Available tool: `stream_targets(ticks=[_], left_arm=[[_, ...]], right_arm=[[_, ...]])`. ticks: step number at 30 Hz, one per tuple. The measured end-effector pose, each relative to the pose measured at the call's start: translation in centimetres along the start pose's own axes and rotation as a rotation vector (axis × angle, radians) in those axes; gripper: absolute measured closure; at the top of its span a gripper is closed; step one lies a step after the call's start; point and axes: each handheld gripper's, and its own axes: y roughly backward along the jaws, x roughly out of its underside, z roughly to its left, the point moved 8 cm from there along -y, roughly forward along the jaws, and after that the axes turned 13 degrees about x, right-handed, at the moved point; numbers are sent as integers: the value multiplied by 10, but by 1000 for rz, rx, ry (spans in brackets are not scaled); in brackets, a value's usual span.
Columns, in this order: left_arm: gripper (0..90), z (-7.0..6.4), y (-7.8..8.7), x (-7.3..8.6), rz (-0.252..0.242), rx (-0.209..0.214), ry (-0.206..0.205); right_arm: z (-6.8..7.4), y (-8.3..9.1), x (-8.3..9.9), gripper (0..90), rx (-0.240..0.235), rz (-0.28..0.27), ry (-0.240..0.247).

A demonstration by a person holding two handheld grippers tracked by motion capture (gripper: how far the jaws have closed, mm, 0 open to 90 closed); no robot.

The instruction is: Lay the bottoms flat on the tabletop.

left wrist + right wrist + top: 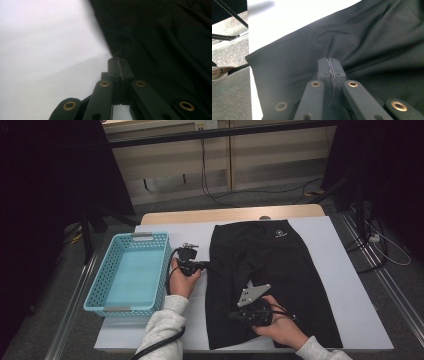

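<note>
Black shorts (280,265) lie flat on the white table cover (340,285), waistband at the far side. My left gripper (206,265) is at the shorts' left edge, about halfway down. In the left gripper view its jaws (117,61) are pressed together on the hem of the dark fabric (162,37), which puckers at the tip. My right gripper (234,316) rests on the near left leg of the shorts. In the right gripper view its jaws (329,61) are shut on a pinch of cloth (374,37), and creases run out from the tip.
A light blue plastic basket (135,236) stands at the table's left side, close to my left hand. Bare white cover lies to the right of the shorts. Dark stands and cables are on the floor beyond the table's far edge.
</note>
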Motion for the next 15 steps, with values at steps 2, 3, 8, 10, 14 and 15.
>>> stream_targets(ticks=[2,3,8,10,14,15], left_arm=[[900,5,4,-2,-5,-18,8],[900,8,6,-2,0,-31,2],[900,15,11,-3,-11,-26,33],[900,11,9,0,-10,9,42],[643,12,2,1,-40,6,28],[597,11,0,1,-52,12,28]], right_arm=[[2,-2,-3,895,0,-8,-5],[3,-3,-4,895,-1,-15,-8],[8,-8,-8,895,5,-21,-16],[9,-10,-7,896,8,-12,1],[8,-5,-4,896,-2,7,0],[6,-3,-3,896,0,9,1]])
